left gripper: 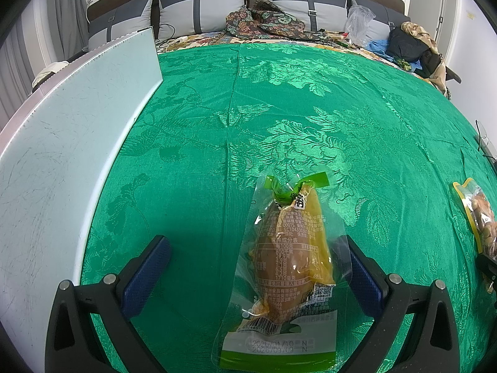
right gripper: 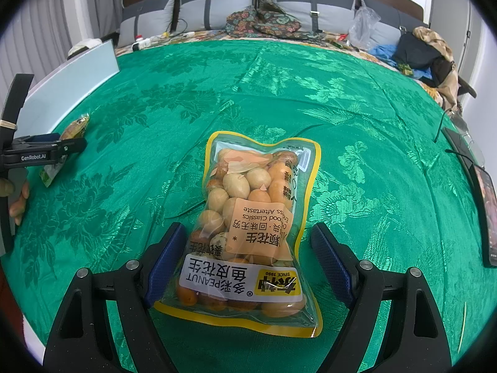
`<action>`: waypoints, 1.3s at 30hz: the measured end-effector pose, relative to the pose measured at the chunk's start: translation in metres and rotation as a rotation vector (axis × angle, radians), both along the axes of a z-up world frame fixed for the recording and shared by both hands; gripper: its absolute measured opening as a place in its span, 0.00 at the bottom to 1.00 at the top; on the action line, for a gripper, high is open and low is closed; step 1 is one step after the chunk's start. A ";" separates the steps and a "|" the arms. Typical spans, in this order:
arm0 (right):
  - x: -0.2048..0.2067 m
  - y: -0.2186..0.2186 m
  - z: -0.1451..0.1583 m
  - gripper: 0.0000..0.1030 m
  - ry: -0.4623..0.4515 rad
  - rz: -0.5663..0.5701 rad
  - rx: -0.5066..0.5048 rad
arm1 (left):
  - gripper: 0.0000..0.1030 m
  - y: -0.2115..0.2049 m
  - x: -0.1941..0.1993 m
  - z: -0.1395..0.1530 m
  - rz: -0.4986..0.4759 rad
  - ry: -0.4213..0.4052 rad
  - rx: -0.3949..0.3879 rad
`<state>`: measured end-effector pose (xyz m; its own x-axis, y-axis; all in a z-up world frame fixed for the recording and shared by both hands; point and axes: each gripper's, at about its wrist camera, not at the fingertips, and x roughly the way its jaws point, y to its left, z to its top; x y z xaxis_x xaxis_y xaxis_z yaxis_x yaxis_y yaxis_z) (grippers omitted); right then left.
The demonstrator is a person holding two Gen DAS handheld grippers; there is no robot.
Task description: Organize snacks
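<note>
Right wrist view, nearest: right hand-held gripper with jaws wide, blue pads apart. Peanut bag flat on green cloth, lower half between the pads; left pad just beside or touching the bag's edge, cannot tell which; right pad clear of it. Nothing gripped. Bag clear with yellow border, label upside down from this view, coated peanuts visible inside.

Left wrist view, nearest: left hand-held gripper also wide. Vacuum-packed snack lying lengthwise between the fingers, nearer the right pad, its clear edge at or over that pad; contact not certain. Left pad well clear. Brown item inside, yellow and green print, barcode and two date lines at the near end.

Mid distance: peanut bag's edge at far right of the left view; left gripper and the small snack at far left of the right view, fingers of a hand below the gripper body. Pale board along the left edge of the cloth. Dark phone-like object with a cable at the right edge.

Far: grey cushions against a headboard, patterned fabric, clear plastic bag, heap of dark and blue clothing.
</note>
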<state>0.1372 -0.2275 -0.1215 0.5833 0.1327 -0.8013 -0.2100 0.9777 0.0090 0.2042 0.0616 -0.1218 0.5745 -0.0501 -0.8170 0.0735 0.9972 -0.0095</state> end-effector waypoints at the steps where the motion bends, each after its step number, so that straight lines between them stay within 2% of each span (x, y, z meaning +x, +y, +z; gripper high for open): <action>1: 0.000 0.000 0.000 0.83 0.000 0.000 0.000 | 1.00 0.000 0.000 0.000 0.000 0.000 0.000; 17: 0.000 0.000 0.000 0.83 0.001 -0.001 0.000 | 1.00 0.000 0.000 0.000 -0.005 0.001 0.001; 18: 0.000 0.000 0.000 0.83 0.001 -0.002 0.001 | 1.00 -0.001 0.002 0.001 -0.019 0.016 0.003; 21: 0.000 -0.001 0.000 0.84 0.008 0.003 0.010 | 1.00 0.002 0.017 0.003 -0.132 0.169 0.015; 23: 0.004 -0.004 0.003 0.84 0.060 0.027 0.020 | 1.00 0.006 0.021 0.005 -0.178 0.224 0.003; 26: 0.017 -0.017 0.011 0.82 0.207 -0.002 0.097 | 1.00 0.012 0.018 0.011 -0.218 0.225 -0.001; 30: 0.031 -0.030 0.020 0.82 0.318 -0.072 0.201 | 0.99 -0.004 0.019 0.008 -0.259 0.232 0.035; 33: 0.043 -0.021 0.025 0.82 0.364 -0.083 0.169 | 1.00 -0.018 0.024 0.003 -0.262 0.252 0.073; 34: 0.047 -0.018 0.025 0.82 0.376 -0.082 0.153 | 0.99 -0.018 0.026 0.004 -0.242 0.249 0.046; 36: 0.057 -0.009 0.020 0.82 0.430 -0.088 0.111 | 0.93 -0.017 0.027 0.007 -0.202 0.235 0.036; 37: 0.061 -0.006 0.016 0.82 0.450 -0.095 0.098 | 0.69 -0.016 0.025 0.012 -0.191 0.201 0.029; 38: 0.064 -0.001 0.013 0.80 0.466 -0.093 0.087 | 0.53 -0.016 0.024 0.016 -0.191 0.185 0.019; 39: 0.064 0.002 0.011 0.78 0.473 -0.085 0.071 | 0.53 -0.014 0.024 0.017 -0.184 0.211 -0.002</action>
